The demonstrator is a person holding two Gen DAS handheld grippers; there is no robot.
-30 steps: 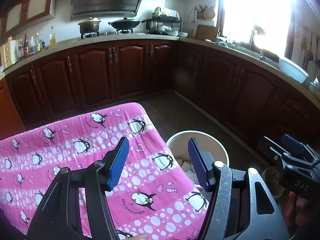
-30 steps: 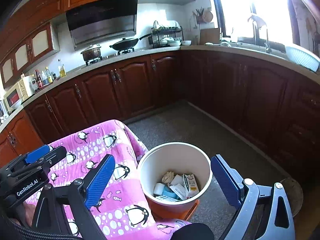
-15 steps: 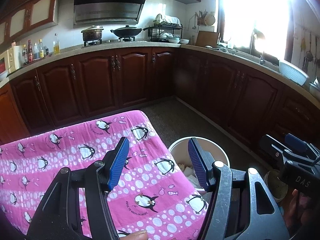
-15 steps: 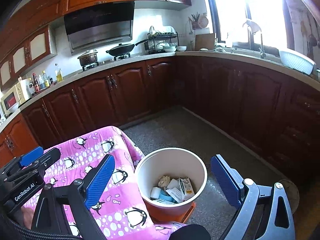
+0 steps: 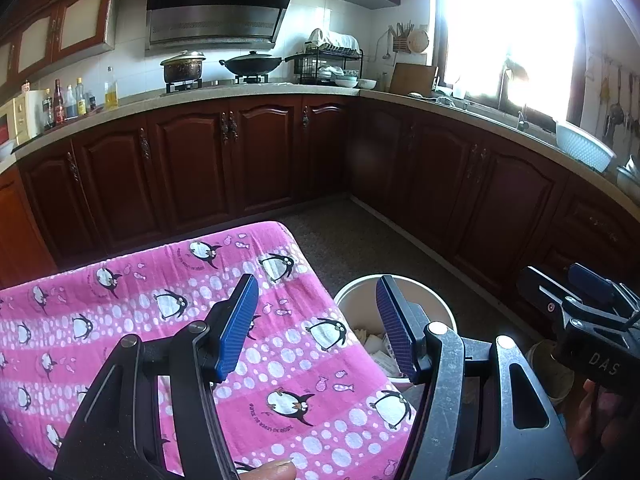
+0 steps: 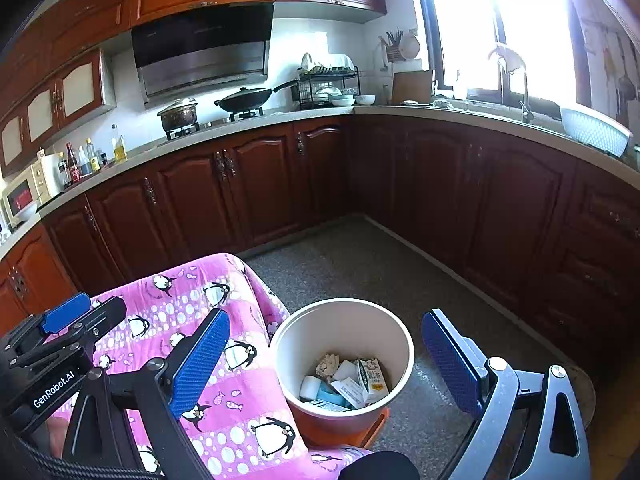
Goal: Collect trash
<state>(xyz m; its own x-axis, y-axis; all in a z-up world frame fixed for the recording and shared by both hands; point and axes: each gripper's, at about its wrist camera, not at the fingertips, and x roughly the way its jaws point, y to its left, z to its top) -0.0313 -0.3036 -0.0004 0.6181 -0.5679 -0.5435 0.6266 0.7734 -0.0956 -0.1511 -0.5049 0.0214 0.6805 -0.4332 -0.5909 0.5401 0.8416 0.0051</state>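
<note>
A cream trash bin [image 6: 288, 344] stands on the floor beside a table covered in a pink penguin cloth [image 6: 180, 300]. In it lie a small milk carton [image 6: 372, 376], crumpled paper [image 6: 327, 364], a white roll [image 6: 310, 386] and other scraps. My right gripper [image 6: 326, 320] hangs open above the bin, nothing between its blue pads. My left gripper [image 5: 316, 300] is open and empty over the right edge of the cloth [image 5: 140, 308], with the bin [image 5: 352, 296] partly hidden behind its right finger. Each gripper shows at the edge of the other's view.
Dark wooden cabinets [image 6: 260, 184] run along the back and right under a pale countertop [image 6: 460, 114] with a pot, a wok, a dish rack and a white basket [image 6: 592, 128]. Speckled floor [image 6: 360, 264] lies beyond the bin. An orange base [image 6: 368, 428] sits under the bin.
</note>
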